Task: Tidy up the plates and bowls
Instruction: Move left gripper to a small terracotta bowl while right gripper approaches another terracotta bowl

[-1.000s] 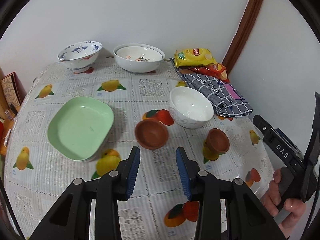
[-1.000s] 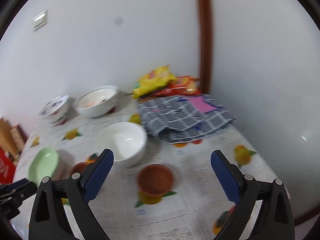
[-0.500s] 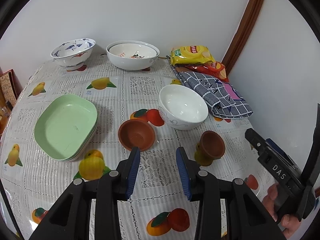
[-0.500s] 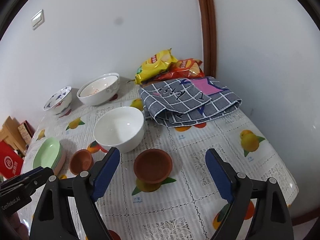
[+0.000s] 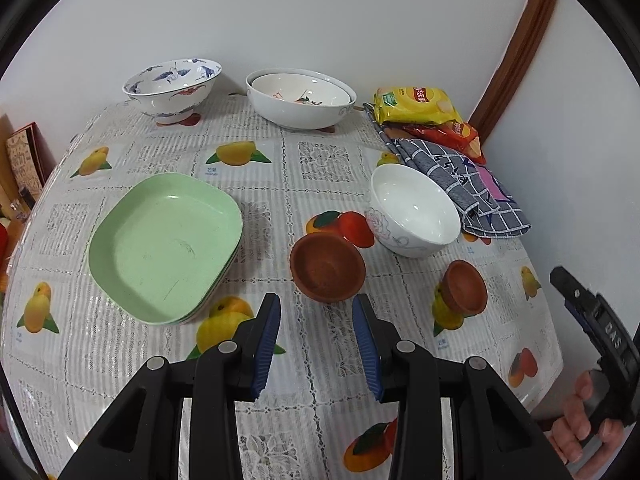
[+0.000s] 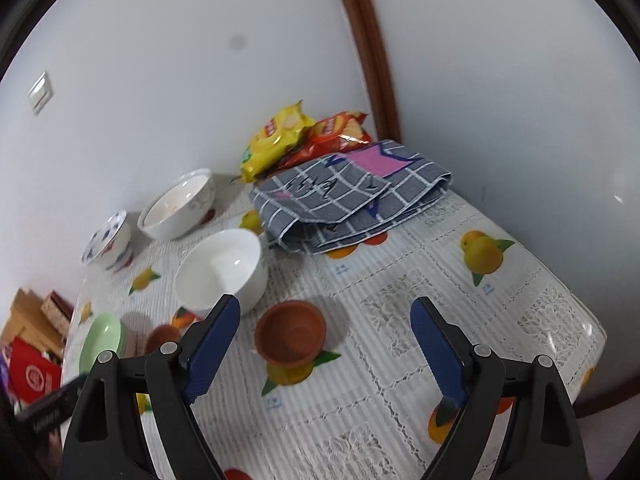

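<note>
On the fruit-print tablecloth lie stacked green plates (image 5: 164, 244), a small brown bowl (image 5: 327, 267), a second small brown bowl (image 5: 466, 287) (image 6: 291, 335), a plain white bowl (image 5: 414, 210) (image 6: 222, 270), a blue-patterned bowl (image 5: 173, 88) and a large white bowl (image 5: 300, 98) at the back. My left gripper (image 5: 316, 326) is open and empty, just short of the first brown bowl. My right gripper (image 6: 324, 336) is wide open and empty, with the second brown bowl between its fingers' line, farther along.
A grey checked cloth (image 6: 348, 196) and snack bags (image 6: 280, 136) lie at the back right by the wall corner. The table's right edge (image 6: 580, 340) is close. Boxes (image 6: 32, 360) stand beyond the left side.
The left gripper has come closer to the first brown bowl. The right gripper has swung and moved in toward the second brown bowl. Both stay open.
</note>
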Demonstrator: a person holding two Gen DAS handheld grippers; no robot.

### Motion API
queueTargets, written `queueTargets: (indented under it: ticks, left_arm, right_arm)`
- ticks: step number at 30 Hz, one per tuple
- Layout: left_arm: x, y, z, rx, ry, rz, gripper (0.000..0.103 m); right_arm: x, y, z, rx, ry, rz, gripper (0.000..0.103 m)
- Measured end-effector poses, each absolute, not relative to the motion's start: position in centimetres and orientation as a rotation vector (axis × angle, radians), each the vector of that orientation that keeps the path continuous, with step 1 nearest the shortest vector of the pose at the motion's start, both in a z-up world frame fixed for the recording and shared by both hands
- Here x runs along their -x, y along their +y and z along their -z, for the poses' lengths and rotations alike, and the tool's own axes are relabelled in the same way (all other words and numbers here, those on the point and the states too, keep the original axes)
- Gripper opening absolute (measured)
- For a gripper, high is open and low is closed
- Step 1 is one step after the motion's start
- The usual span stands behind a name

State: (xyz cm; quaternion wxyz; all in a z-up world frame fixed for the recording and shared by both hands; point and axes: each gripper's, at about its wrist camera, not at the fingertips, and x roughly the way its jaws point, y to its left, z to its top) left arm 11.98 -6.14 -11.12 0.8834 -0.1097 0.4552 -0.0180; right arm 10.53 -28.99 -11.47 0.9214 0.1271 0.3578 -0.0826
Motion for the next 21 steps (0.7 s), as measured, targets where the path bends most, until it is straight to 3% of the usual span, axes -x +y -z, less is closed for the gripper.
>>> queueTargets:
  ticks: [4,6,9,21]
  left_arm:
    - [-13.1,-6.0,12.0,0.214,0.952,0.040,0.035]
    - [-13.9,-6.1,12.9,0.202,0.963,0.047,0.035]
    - [-15.0,-6.0,14.1,0.234,0.986,0.055,0.035]
    - [-19.7,-6.5,19.2,0.280,1.085,0.048,0.035]
  right_arm:
    - [-11.1,-29.3,13.2,-0.265,0.766,0.180,0.085]
    - [-11.8,-29.6,14.5,-0.271,0.810,0.177,0.074]
    - [-12.9,-29.7,15.8,-0.285,0.868,0.181,0.068]
    - [-15.4,-29.9,18.7,-0.296,0.960,0.190,0.062]
